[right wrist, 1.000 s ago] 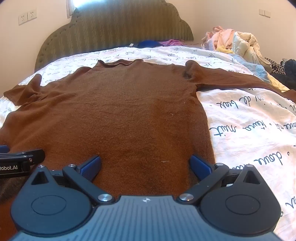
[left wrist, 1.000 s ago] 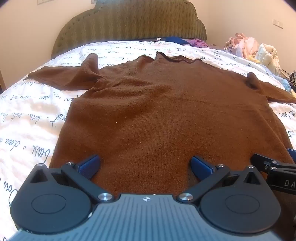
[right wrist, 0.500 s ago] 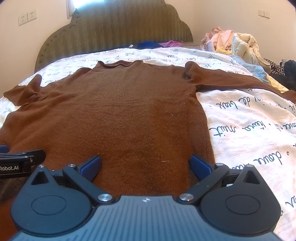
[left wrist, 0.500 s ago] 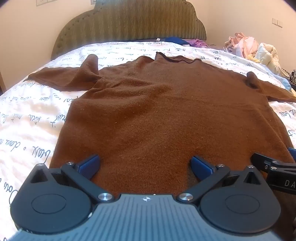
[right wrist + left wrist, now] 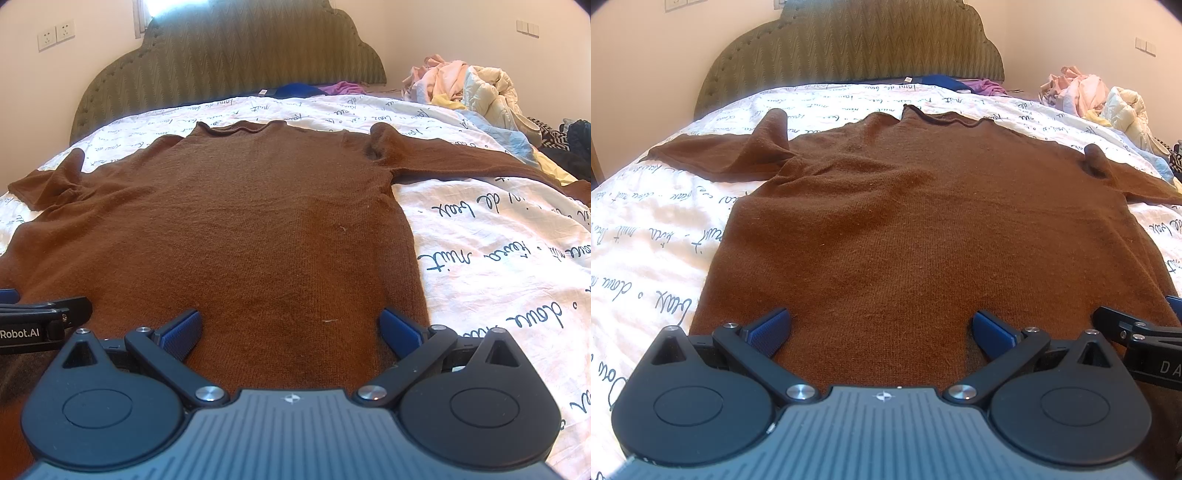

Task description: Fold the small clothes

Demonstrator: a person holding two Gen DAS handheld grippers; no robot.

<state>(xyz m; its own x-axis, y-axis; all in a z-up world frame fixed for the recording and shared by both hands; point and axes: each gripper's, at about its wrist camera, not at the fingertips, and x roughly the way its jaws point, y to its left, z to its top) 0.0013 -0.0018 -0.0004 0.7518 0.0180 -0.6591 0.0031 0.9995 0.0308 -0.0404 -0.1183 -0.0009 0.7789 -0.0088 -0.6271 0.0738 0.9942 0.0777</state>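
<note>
Sweater (image 5: 905,229) flat on bed (image 5: 646,236), spread full, collar toward headboard (image 5: 849,48), both sleeves out sideways. No fold made; whole folding job left.

Left gripper (image 5: 881,328) and right gripper (image 5: 290,328) side by side at hem, jaws wide apart, nothing pinched. Whether pads touch knit, cannot tell.

Versus earlier frames: no visible change; sweater, sleeves, both grippers same place, jaws same spread. Likely pause before first grasp at hem.

bedspread (image 5: 498,236) free R | clothes pile (image 5: 469,85) blocks far R
</note>
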